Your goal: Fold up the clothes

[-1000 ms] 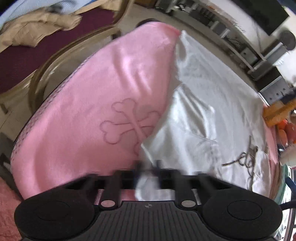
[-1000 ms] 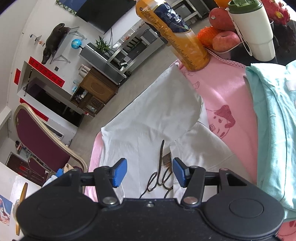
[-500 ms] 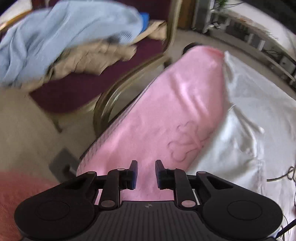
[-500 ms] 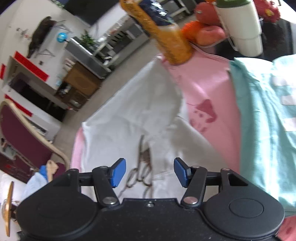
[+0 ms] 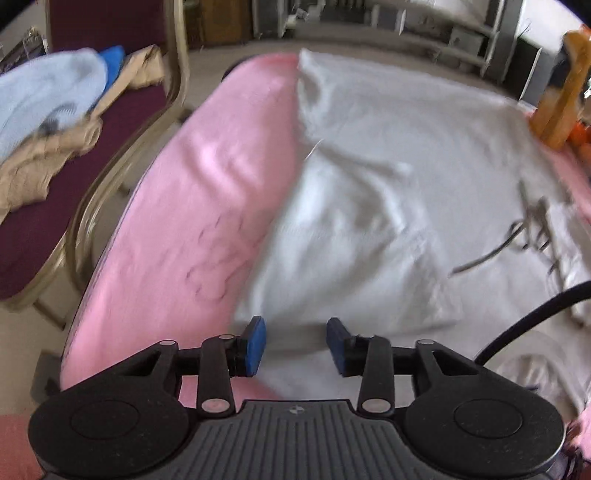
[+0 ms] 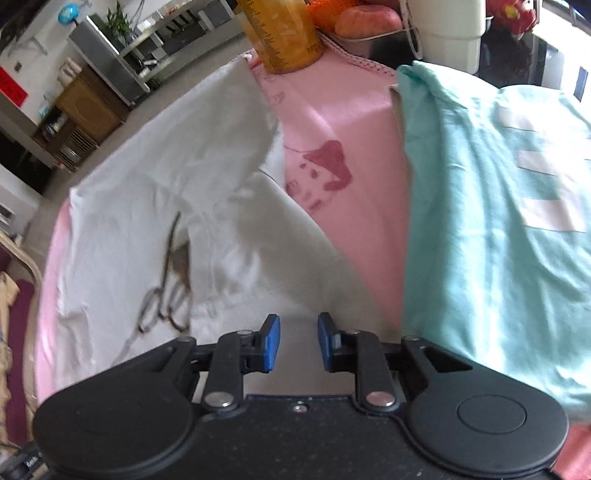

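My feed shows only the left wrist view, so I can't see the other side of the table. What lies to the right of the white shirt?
Observer: A teal shirt, spread on the pink cloth, which shows bare between it and the white shirt.
Operator: Is the right gripper holding anything?
Observer: No. The right gripper is open, its blue pads over the white shirt's near edge.
Operator: What's behind that orange bottle?
Observer: Beyond the orange bottle sits a tray of fruit and a white cup.
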A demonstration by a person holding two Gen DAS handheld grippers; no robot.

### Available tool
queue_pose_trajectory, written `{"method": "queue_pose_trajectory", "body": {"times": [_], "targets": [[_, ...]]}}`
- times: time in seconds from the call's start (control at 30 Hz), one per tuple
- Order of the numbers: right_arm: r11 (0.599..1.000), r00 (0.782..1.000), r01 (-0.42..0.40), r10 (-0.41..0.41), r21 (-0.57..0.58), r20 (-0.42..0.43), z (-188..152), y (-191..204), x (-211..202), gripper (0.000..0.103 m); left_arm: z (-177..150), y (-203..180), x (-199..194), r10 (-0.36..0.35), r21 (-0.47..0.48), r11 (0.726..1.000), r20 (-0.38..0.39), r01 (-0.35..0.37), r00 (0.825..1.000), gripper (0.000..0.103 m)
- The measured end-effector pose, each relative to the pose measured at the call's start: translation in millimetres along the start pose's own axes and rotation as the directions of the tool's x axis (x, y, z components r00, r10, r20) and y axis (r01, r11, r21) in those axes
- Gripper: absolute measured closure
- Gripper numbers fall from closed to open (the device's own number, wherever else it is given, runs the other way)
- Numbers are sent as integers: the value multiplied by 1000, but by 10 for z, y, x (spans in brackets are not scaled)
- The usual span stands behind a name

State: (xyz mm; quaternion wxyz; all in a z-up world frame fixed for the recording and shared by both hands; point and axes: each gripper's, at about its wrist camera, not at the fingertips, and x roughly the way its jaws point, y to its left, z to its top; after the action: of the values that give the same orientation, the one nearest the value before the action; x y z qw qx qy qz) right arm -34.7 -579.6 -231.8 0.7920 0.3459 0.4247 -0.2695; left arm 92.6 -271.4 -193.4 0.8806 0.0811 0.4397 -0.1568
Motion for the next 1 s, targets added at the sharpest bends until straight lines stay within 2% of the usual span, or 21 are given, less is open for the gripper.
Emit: {"method": "queue_pose_trajectory", "body": {"times": [0.07, 0.13, 0.27, 0.33, 0.43, 0.5, 0.57, 0.67, 0.83, 1.0], "targets": [[999, 999, 42, -42, -18, 11, -83, 1, -80, 78, -23, 11, -41, 8, 6, 1000, 4, -8, 1000, 62], [1000, 998, 23, -22, -11, 55, -166, -22, -202, 71, -47, 22, -82, 17, 12, 1000, 8, -17, 1000, 62], [992, 982, -120, 113, 40, 149, -301, -147, -443, 67, -94, 43, -164, 34, 23, 999, 17, -34, 999, 61], [989, 971, -143, 134, 34, 196, -373, -153, -536, 65, -117, 54, -205, 42, 28, 999, 21, -42, 999, 57], [995, 965, -101, 104, -24, 239, -411, -59, -610, 61, -152, 70, -266, 54, 37, 998, 28, -55, 998, 53], [994, 963, -104, 109, -34, 246, -408, -23, -665, 58, -169, 76, -282, 57, 44, 997, 25, -58, 998, 51], [994, 961, -113, 112, -9, 253, -394, -15, -705, 56, -183, 78, -282, 57, 51, 997, 18, -58, 998, 49], [991, 950, -130, 118, 25, 288, -402, -19, -849, 53, -203, 81, -282, 57, 62, 996, 7, -57, 998, 40], [984, 936, -154, 117, 87, 332, -437, -77, -996, 44, -236, 87, -282, 57, 81, 995, -12, -56, 998, 36], [958, 928, -209, 131, 195, 348, -510, -231, -1011, 42, -269, 91, -280, 58, 100, 993, -31, -55, 998, 34]]}}
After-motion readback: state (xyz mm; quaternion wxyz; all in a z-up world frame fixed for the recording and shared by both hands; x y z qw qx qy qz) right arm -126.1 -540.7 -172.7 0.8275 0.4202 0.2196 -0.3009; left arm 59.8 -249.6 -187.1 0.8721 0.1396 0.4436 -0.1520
